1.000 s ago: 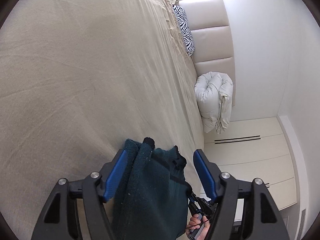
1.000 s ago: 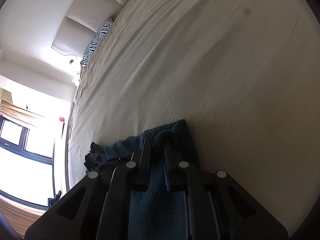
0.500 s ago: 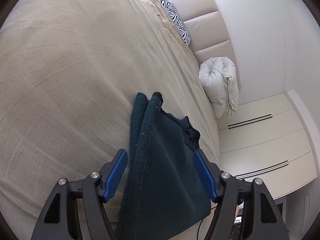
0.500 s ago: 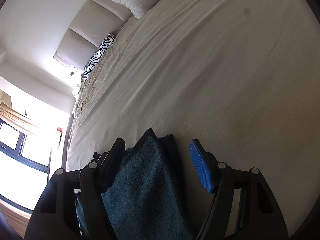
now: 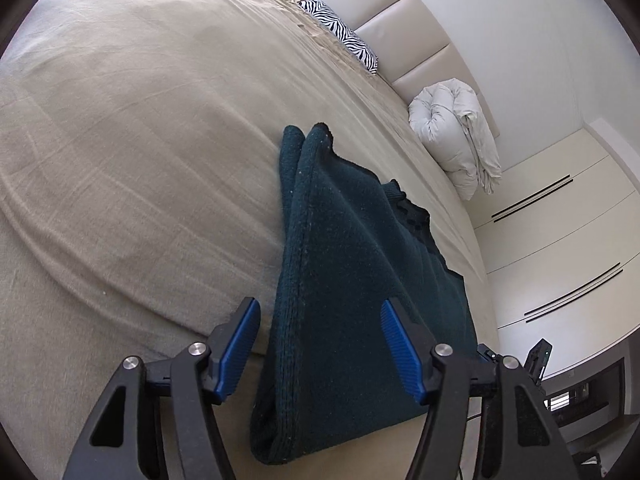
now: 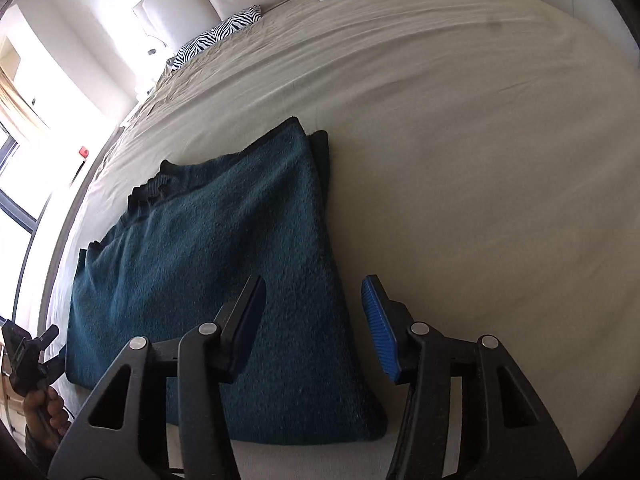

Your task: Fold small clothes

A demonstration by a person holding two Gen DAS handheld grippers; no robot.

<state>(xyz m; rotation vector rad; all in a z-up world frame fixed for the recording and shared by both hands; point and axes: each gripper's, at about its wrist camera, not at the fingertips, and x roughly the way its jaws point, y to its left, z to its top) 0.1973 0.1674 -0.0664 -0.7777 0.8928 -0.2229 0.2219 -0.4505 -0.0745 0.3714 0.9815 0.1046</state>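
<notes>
Left claw (image 5: 320, 344) closing, empty; sweater's (image 5: 360, 300) near edge hidden.

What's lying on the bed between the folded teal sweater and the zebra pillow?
Nothing: in the right wrist view only bare beige sheet runs from the sweater to the zebra pillow.

Your left claw (image 5: 320, 344) has two black fingers with triangular cut-outs, each carrying silver round screw heads at the joints. Ribbed blue pads (image 5: 398, 354) line the inner faces of both fingers. Your right claw (image 6: 314, 322) is of the same build: black frame, triangular cut-outs, silver screws, and a ribbed blue pad on its right finger. In the right wrist view, your hand (image 6: 42, 412) at the lower left edge grips a black handle.
</notes>
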